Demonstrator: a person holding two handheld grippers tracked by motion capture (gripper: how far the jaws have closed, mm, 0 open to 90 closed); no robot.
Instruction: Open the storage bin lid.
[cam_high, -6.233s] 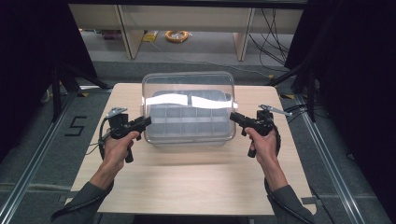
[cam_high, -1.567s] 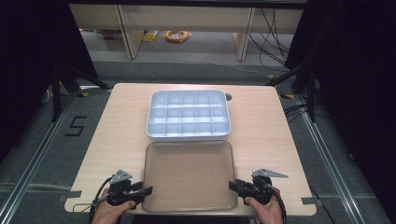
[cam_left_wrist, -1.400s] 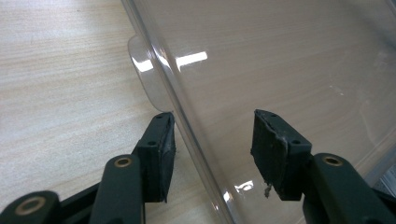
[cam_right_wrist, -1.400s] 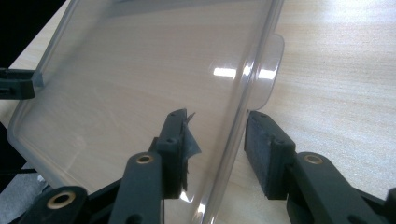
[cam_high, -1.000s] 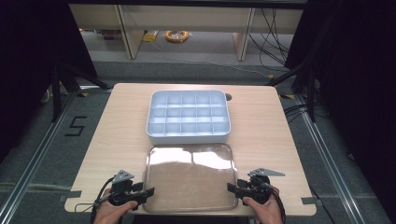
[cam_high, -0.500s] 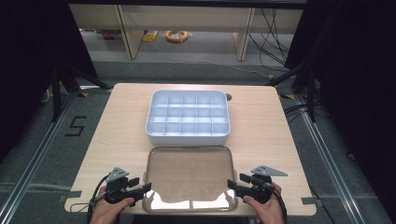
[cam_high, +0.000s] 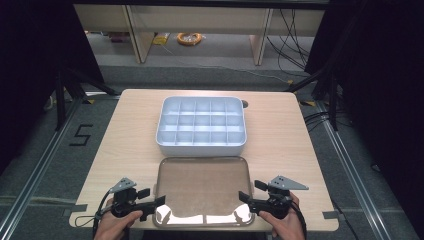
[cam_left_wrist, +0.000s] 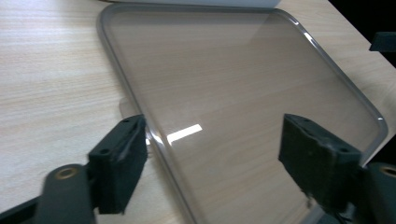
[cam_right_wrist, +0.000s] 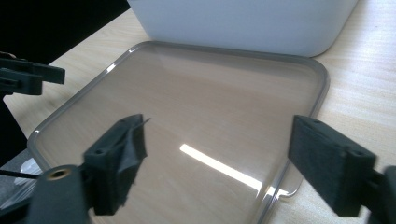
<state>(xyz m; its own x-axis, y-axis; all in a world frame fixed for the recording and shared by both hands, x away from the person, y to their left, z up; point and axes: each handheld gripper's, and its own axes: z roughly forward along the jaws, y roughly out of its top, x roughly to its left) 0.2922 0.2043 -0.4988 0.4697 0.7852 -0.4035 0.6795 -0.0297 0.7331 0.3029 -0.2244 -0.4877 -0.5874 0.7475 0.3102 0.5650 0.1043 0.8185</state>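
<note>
I'm working in a lab or recording bay: my wooden table (cam_high: 125, 130) stands on grey carpet, black curtains (cam_high: 370, 75) hang on both sides, cables (cam_high: 295, 30) trail across the floor, and a taped number five (cam_high: 81, 135) marks it.

A light wooden table (cam_high: 125, 140) stands on grey carpeted floor (cam_high: 200, 75). Beyond it runs a pale wooden shelf unit (cam_high: 260, 30) with upright legs, a coil of yellow cable (cam_high: 189, 38) lying beneath it and black cables (cam_high: 290, 30) trailing at the right. Black drapes (cam_high: 380, 100) close both sides. A "5" (cam_high: 81, 135) is taped on the floor at the left, beside a metal rail (cam_high: 35, 175).
</note>
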